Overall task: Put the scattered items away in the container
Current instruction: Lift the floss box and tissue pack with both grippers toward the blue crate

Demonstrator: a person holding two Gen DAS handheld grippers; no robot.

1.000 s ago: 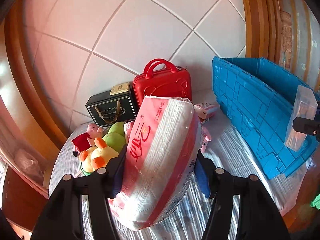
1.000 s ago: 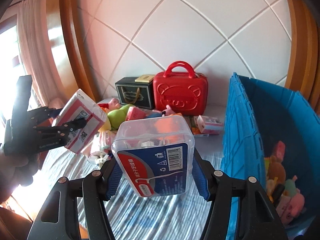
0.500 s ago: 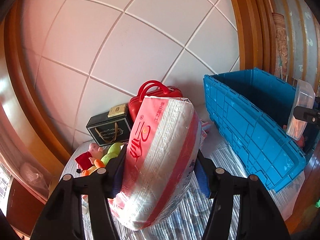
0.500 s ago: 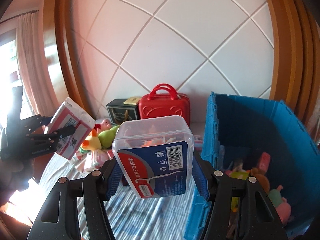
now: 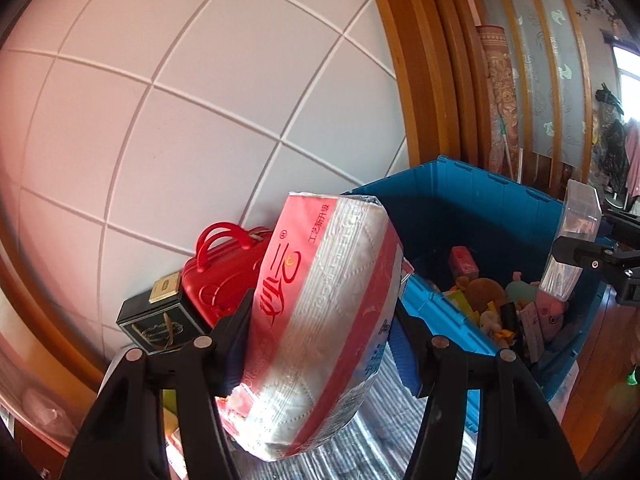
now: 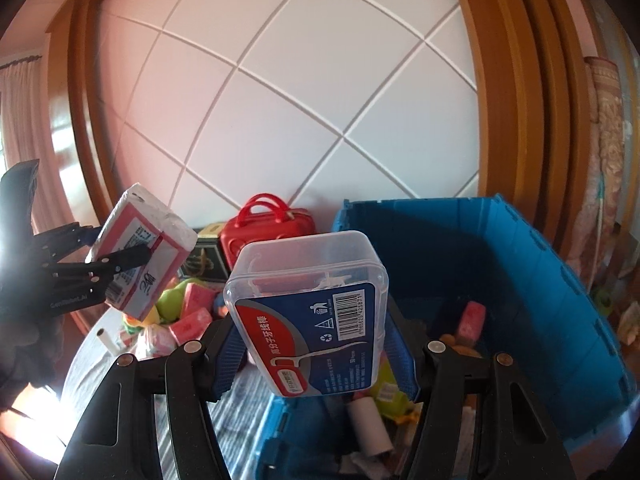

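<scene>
The left gripper pinches a tissue pack between its pads, the pack tilted and held in the air. Behind and left of it stand a black box and a red case against the tiled wall. To the right of this gripper lies the blue crate, open at the top, with soft toys and small packets on its floor.

The right gripper clamps a clear floss box by its sides — blue label facing the camera, the box hanging over the crate's near left edge. Off to its left, more scattered toys lie on the striped cloth, beyond them the case and black box. Ahead and to its right the crate's inside shows a pink block and a white roll below the fingers.
</scene>
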